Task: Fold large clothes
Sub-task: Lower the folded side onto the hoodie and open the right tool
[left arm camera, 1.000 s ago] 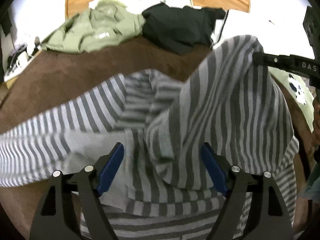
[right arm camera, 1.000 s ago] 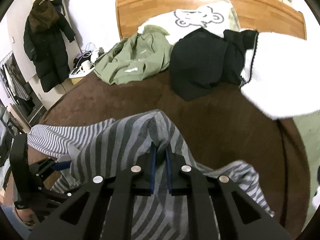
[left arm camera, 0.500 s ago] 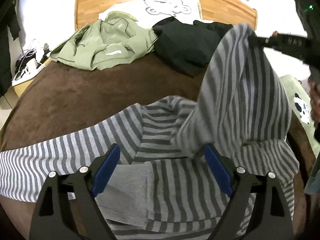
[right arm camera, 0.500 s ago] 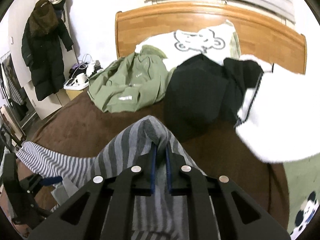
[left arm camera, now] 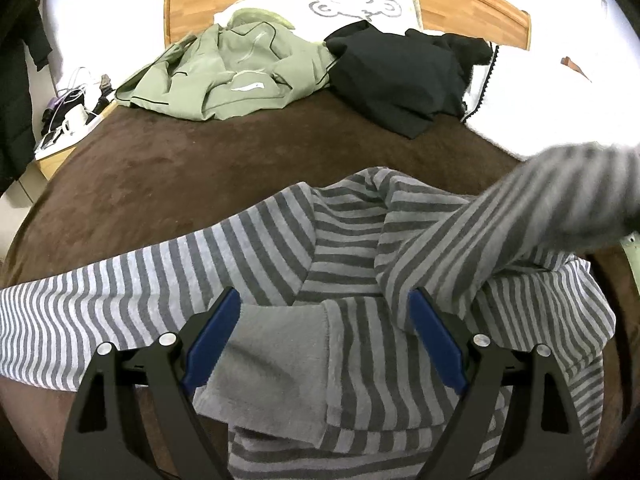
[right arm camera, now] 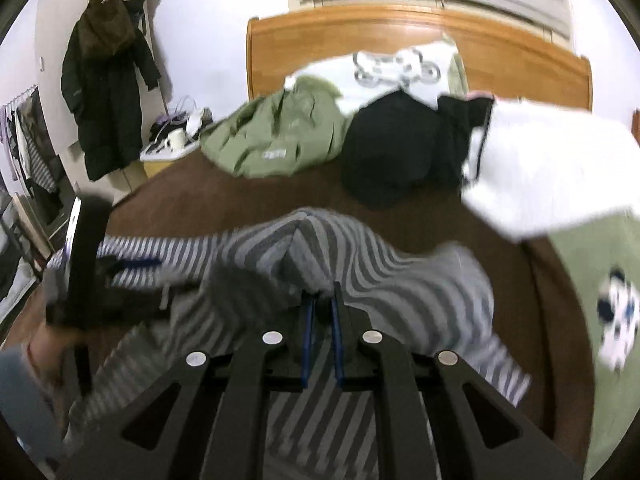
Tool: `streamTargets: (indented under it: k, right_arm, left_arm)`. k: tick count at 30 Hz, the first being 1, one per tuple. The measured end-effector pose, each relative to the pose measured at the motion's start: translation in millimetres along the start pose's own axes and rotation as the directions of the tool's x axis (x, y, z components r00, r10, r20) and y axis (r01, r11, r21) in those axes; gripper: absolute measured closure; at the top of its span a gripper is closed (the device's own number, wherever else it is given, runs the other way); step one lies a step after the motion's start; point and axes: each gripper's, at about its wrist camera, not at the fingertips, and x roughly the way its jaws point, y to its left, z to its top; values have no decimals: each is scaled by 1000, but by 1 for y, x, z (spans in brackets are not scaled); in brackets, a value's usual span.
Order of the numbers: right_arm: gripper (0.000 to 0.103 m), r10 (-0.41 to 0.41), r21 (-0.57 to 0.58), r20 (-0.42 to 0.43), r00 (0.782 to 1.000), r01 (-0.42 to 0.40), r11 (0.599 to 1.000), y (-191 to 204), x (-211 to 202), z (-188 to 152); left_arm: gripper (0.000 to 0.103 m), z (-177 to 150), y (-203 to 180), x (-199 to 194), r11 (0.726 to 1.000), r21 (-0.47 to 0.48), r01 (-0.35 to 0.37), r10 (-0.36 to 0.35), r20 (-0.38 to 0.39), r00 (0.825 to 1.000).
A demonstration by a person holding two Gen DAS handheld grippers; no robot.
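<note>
Evidently to spread it for folding, the right gripper [right arm camera: 320, 316] is clamped on a sleeve of the striped top [left arm camera: 348, 280] lying rumpled on the brown bed [left arm camera: 168, 172], while the left gripper [left arm camera: 324, 332] hovers over its middle, jaws wide apart.

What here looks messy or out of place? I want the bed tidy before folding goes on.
The striped top lies rumpled, one sleeve crossed over its body. Near the headboard, a green jacket and a black garment sit in loose unfolded heaps. Nothing looks spilled or damaged.
</note>
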Motion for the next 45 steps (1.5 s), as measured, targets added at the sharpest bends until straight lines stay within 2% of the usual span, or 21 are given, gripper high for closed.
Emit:
streamTargets:
  k: [9, 16, 21, 23, 27, 29, 30, 31, 36, 39, 41, 45]
  right_arm:
    - [94, 17, 84, -142, 990, -6, 996, 9, -9, -71]
    - [94, 22, 96, -287, 958, 6, 995, 8, 6, -124]
    - [94, 24, 98, -341, 940, 10, 995, 8, 21, -147]
    - [91, 23, 115, -339, 941, 17, 993, 6, 20, -152]
    - [73, 18, 131, -298, 954, 23, 991, 0, 3, -142]
    - [58, 15, 156, -246, 969, 24, 987, -9, -13, -124]
    - [45, 6, 156, -228, 974, 30, 987, -12, -19, -118]
    - [40, -10, 151, -199, 980, 41, 988, -17, -26, -106]
    - [34, -44, 163, -93, 995, 59, 985, -54, -33, -50]
    - [34, -69, 157, -70, 995, 79, 984, -78, -15, -20]
    - [34, -68, 168, -84, 994, 82, 982, -91, -2, -13]
    - [34, -54, 220, -128, 990, 82, 972, -114, 25, -17]
  left_arm:
    - [17, -19, -11, -15, 1000, -9, 14, -14, -25, 1000]
    - [16, -44, -20, -18, 999, -31, 26, -28, -61, 998]
    - [16, -53, -24, -16, 999, -34, 29, -31, -73, 997]
    - [16, -54, -24, -16, 999, -36, 29, -31, -72, 997]
    - [16, -49, -22, -21, 999, -43, 33, -36, -61, 997]
    - [16, -42, -20, -24, 998, -47, 40, -42, -51, 998]
    - [16, -38, -19, -24, 998, -45, 42, -45, -49, 998]
    - [16, -32, -19, -24, 998, -38, 50, -52, -48, 998]
    - [21, -5, -19, -13, 996, -15, 92, -92, -43, 995]
    - [31, 10, -21, 3, 991, -28, 134, -135, -65, 989]
    - [48, 18, -22, 16, 987, -42, 153, -156, -91, 984]
    - [51, 24, -23, 36, 986, -61, 156, -163, -119, 979]
